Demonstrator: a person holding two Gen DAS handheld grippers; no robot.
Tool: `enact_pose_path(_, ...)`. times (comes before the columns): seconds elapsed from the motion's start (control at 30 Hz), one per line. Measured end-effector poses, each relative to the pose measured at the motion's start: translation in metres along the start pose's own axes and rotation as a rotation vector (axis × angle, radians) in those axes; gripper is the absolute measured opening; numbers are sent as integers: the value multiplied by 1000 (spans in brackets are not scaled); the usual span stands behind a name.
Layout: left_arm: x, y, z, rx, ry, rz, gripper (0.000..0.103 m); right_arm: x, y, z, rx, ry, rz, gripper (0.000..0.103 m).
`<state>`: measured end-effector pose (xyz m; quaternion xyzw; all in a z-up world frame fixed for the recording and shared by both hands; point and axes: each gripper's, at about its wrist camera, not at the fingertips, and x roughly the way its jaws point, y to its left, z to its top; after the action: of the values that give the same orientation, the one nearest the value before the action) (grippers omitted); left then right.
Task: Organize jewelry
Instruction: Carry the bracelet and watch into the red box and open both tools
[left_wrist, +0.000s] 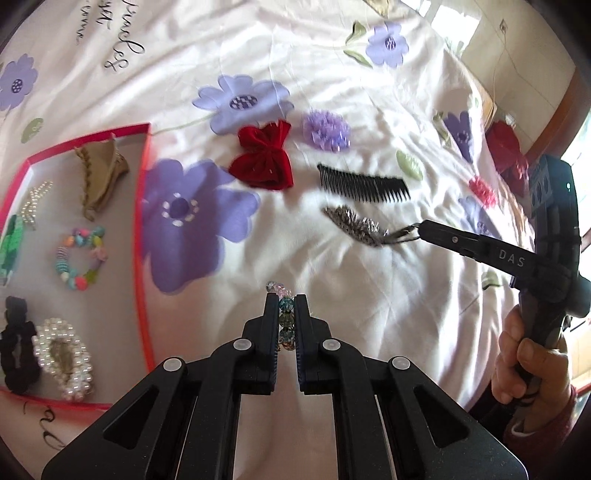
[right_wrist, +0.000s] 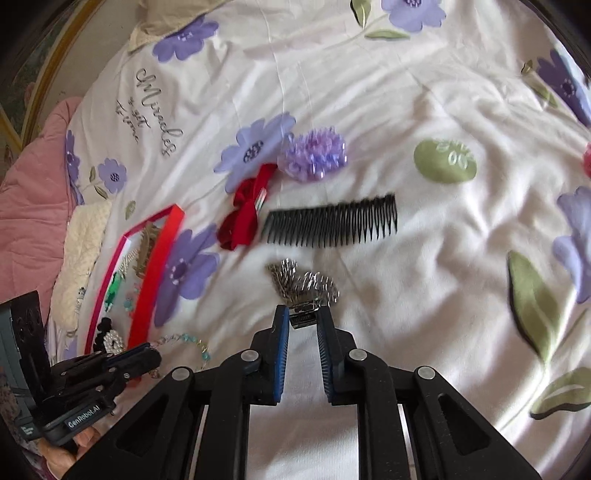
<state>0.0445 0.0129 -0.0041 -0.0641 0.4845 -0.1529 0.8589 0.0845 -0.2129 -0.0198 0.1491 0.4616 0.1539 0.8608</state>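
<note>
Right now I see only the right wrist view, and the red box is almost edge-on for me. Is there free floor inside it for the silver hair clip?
Observer: Yes. The red box shows bare grey floor along its inner wall, beside the colourful bead bracelet.
Operator: What is the left gripper doing?
Observer: The left gripper is shut on a glass-bead bracelet, with the beads pinched between its fingers.
Operator: Does anything lie outside my frame?
Observer: A red fabric piece lies far past the silver hair clip, near the bed's edge.
</note>
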Motion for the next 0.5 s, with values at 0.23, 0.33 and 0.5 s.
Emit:
enact_pose_path(0.23,-30,8,2,-20,-61,5,6,-29,14,9,-2,-60,50,15)
enact_pose_path(0.33,-43,13,-1,-31,-85,9,6,-36,25,11,-21,-73,67,15)
enact_pose_path(0.5,-66,27,-4,-55,-124,26,6,-42,49,11,-56,-74,116,15)
